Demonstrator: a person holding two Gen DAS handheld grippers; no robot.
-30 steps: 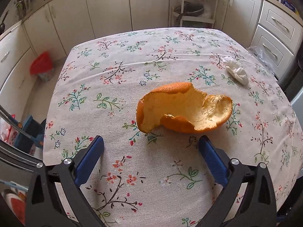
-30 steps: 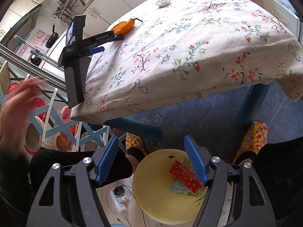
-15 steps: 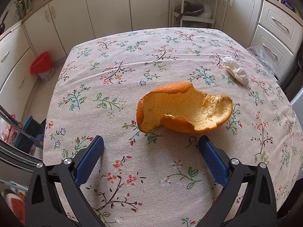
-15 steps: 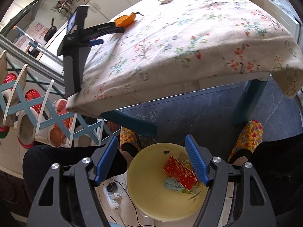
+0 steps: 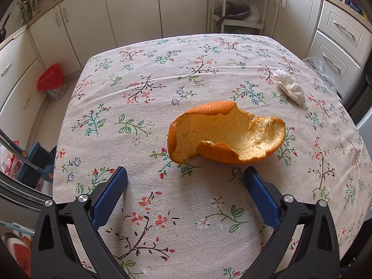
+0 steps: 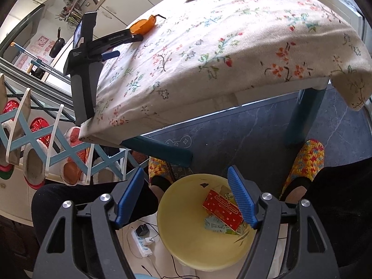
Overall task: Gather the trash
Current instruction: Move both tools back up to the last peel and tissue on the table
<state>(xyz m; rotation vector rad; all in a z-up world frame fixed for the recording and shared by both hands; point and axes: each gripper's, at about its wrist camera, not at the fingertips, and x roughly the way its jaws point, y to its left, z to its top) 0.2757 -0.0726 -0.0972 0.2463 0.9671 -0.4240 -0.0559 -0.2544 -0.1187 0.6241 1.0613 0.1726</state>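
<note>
So we've got a big curled orange peel (image 5: 226,132) sitting mid-tabletop, pale pith facing up, ragged torn edges, with a crumpled white tissue (image 5: 289,86) near the right edge. Our left gripper (image 5: 186,174) hangs just short of the peel, jaws wide and empty. Our right gripper (image 6: 186,176) is spread empty over the yellow bin (image 6: 176,239) with a red wrapper (image 6: 222,209) inside.
</note>
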